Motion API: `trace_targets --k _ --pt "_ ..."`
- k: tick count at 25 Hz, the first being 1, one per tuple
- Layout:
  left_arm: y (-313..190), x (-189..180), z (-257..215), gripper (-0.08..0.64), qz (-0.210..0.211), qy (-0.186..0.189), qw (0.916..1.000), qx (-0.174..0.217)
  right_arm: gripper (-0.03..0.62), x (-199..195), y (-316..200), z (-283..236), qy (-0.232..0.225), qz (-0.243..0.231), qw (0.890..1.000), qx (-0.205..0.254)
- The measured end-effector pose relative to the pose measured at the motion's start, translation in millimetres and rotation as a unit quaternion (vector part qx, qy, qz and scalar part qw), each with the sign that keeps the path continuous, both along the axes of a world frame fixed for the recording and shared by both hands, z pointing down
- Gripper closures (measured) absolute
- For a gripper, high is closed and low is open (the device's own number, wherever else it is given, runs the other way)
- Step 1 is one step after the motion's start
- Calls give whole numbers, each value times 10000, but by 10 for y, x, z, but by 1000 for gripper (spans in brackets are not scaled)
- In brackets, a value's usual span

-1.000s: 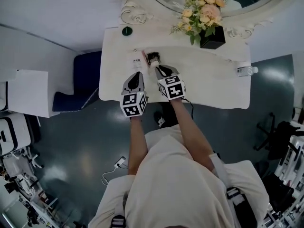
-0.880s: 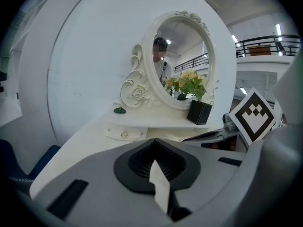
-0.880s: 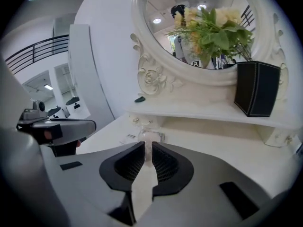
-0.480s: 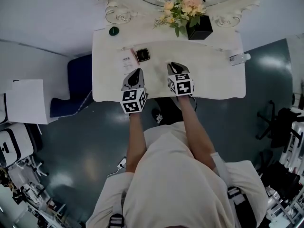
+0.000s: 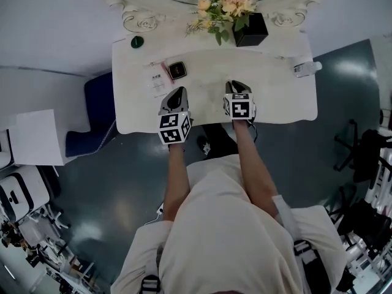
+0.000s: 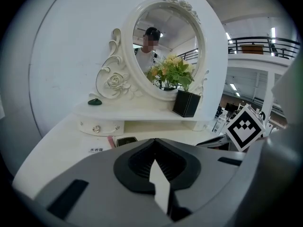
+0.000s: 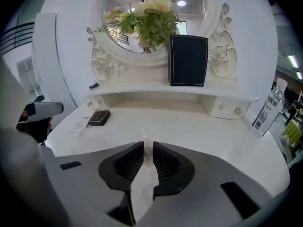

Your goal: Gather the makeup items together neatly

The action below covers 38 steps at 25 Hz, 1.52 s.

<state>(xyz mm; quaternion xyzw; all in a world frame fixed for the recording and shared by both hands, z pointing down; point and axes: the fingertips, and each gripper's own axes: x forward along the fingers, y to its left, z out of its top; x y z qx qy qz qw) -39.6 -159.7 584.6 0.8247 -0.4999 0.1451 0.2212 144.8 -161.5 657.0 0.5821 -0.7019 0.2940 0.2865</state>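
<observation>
White dressing table [image 5: 275, 97] in the head view carries a flat, black square compact [image 5: 177, 70], a pink stick [image 5: 164, 65] and a printed sachet [image 5: 155, 79]. They sit clustered at its back left, just ahead of the left gripper [image 5: 178, 92]. The right gripper [image 5: 237, 86] is well apart to the right.

Left gripper view: jaws pressed together, empty, with the compact beyond them.

Right gripper view: jaws have just been easing apart, a narrow gap holding nothing. The compact lies far to the left.

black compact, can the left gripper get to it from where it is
Probably yes: the compact lies just ahead of the left gripper on bare table, nothing between them, though its jaws are shut and must open.
</observation>
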Motion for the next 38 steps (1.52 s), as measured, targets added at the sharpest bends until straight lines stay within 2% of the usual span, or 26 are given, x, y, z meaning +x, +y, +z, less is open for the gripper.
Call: trace_targets --k 4,7,15,21,27,33,38 --pt "-18 32 13 546 10 0 10000 -33 480 -20 -14 28 24 -28 10000 13" --pt "-2 47 17 546 31 -22 10000 -35 434 -46 -37 -10 -20 -61 10000 75" --pt "17 22 -22 546 -51 -1 10000 31 416 -196 -165 -324 -101 -201 9985 490" --pt "-29 -92 -27 546 -188 15 9998 26 407 -769 -344 -527 -293 -832 9933 750" --pt "-130 -356 38 546 -434 -4 9990 -78 375 -1402 -455 -337 -480 -1268 9894 529" --pt "-271 -688 100 546 -725 -20 9972 -183 313 -1910 -701 -80 -677 -1421 9874 184" --pt "-397 -870 155 546 -822 -74 9963 -251 281 -2098 -876 24 -644 -1331 9890 73"
